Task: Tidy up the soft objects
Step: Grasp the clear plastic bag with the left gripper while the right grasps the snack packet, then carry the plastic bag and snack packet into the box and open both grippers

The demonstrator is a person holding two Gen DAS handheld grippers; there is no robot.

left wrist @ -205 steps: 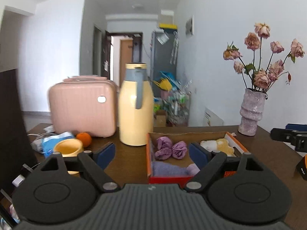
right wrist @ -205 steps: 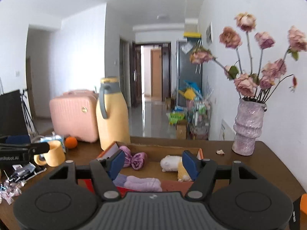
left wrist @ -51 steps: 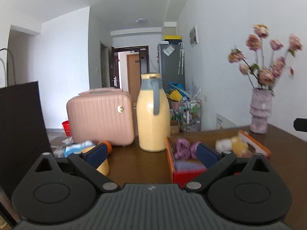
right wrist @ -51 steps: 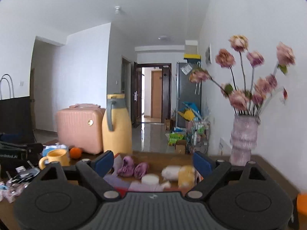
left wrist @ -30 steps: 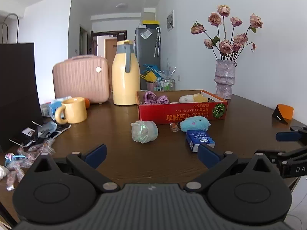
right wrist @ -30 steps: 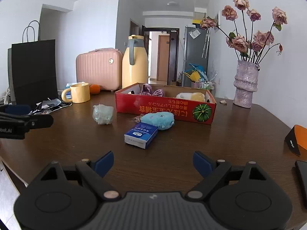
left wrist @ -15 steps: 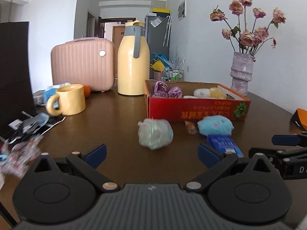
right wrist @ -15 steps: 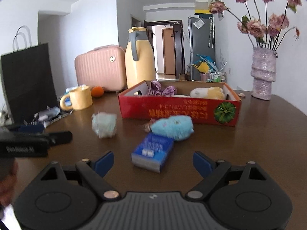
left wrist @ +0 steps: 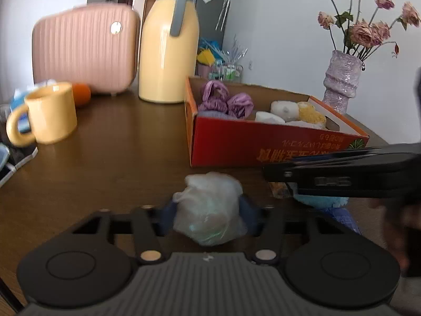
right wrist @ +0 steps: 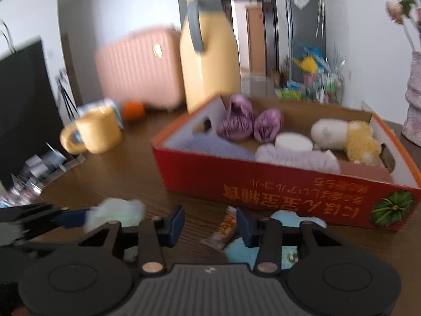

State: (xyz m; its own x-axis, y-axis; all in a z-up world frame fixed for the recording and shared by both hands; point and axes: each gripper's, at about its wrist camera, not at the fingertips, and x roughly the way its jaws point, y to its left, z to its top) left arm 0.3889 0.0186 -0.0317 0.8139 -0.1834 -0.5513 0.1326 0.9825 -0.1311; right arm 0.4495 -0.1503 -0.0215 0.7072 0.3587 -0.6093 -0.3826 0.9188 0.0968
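- Left gripper [left wrist: 209,214]: jaws just closed in, pinching pale bag [left wrist: 210,210] on table [left wrist: 105,158], in front of red box [left wrist: 263,142].
- Right gripper [right wrist: 209,222]: jaws just narrowed, nothing gripped; wrapper [right wrist: 222,230] lies between them, blue plush [right wrist: 289,217] just beside.

Left gripper [left wrist: 208,214] is low over the table, angled down, its jaws just closing in, blue pads hugging both sides of a pale crumpled bundle [left wrist: 209,208]. Right gripper [right wrist: 208,222] sits close alongside, also tilted down, its jaws just narrowing too, pads apart with no object pinched between them.
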